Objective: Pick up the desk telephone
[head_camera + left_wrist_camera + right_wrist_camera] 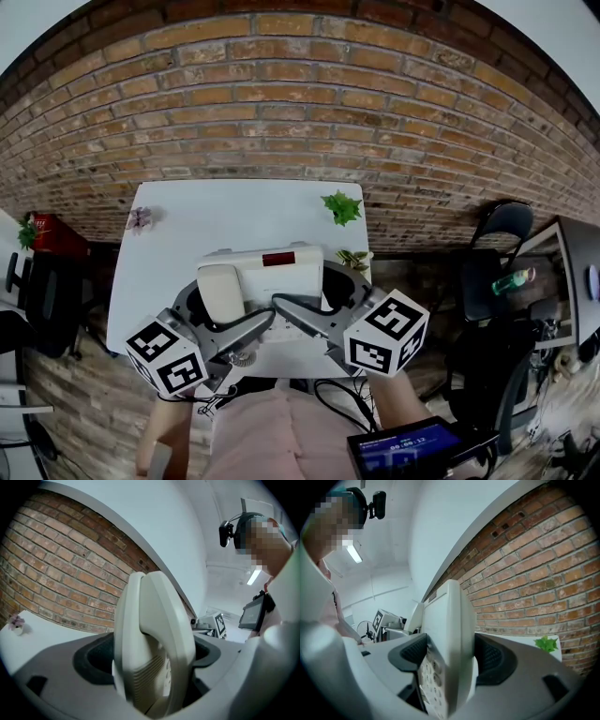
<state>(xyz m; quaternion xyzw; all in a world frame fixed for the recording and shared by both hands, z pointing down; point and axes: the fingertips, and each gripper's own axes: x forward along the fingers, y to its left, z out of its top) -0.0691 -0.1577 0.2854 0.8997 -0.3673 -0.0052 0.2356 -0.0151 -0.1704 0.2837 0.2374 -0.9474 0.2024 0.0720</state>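
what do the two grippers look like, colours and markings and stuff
The left gripper and right gripper have grey plastic bodies. Their grey fingers are lined with black textured pads. Each carries a white cube printed with black square markers. Black cables trail beneath. The person wears pale pink.

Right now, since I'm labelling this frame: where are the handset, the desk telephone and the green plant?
handset (220,292): head view, middle of its top face.
desk telephone (278,259): head view, its dark display strip.
green plant (342,207): head view, its leaves.
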